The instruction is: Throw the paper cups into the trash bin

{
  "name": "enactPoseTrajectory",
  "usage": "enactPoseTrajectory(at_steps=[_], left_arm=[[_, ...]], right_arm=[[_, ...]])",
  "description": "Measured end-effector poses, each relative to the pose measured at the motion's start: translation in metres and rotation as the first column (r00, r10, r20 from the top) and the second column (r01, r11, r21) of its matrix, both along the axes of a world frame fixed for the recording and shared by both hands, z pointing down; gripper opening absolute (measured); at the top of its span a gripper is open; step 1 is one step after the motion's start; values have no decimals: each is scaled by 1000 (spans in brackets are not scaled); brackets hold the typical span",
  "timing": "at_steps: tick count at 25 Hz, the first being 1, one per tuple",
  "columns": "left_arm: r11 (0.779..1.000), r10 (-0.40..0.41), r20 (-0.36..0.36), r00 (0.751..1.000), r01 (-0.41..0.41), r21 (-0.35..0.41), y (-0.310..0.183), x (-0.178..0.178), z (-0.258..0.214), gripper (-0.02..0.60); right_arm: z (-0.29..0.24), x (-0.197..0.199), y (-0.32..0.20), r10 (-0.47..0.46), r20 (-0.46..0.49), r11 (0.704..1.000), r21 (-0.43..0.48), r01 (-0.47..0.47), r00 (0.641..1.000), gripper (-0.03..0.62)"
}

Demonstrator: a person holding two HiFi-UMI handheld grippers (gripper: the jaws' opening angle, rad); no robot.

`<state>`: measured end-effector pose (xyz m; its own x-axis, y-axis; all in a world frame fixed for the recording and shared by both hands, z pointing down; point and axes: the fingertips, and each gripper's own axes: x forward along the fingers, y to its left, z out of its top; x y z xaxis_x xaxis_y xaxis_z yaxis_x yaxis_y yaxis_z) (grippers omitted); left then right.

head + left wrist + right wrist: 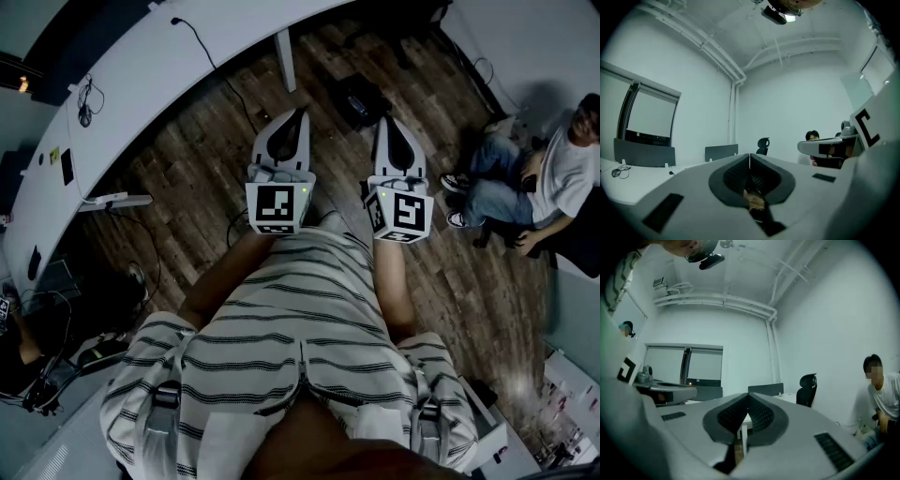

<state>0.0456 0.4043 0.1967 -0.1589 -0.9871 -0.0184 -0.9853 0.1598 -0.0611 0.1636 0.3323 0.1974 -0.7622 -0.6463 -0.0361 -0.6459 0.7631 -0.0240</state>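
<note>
1. White desk [141, 84], upper left of the frame, standing on a wood floor [187, 159].
2. Left gripper [300, 114], centre: fingers pressed together, nothing between them.
3. Dark boxy object [359, 99] on the floor, upper centre; cannot tell whether it is the trash bin.
4. Right gripper [385, 122]: fingers pressed together, empty.
5. Seated person [548, 183], right edge.

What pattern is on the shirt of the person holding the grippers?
The shirt is light with thin dark stripes, clearest in the head view.
</note>
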Motion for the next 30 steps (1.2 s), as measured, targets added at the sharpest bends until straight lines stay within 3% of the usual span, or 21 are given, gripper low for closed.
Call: enactPoseTrajectory(at_steps=[11, 19, 30], left_arm=[[1000, -14, 7, 1000, 14, -8, -11, 13, 4, 25], [998, -19, 34, 999, 20, -57, -21, 33, 20, 25], [998, -28, 18, 999, 29, -61, -58, 16, 34, 26]], right_arm=[[-5, 6, -9, -68, 42, 998, -6, 68, 997, 9], [2, 11, -17, -80, 51, 997, -7, 80, 996, 9], [16, -9, -54, -97, 29, 995, -22, 98, 995, 9]])
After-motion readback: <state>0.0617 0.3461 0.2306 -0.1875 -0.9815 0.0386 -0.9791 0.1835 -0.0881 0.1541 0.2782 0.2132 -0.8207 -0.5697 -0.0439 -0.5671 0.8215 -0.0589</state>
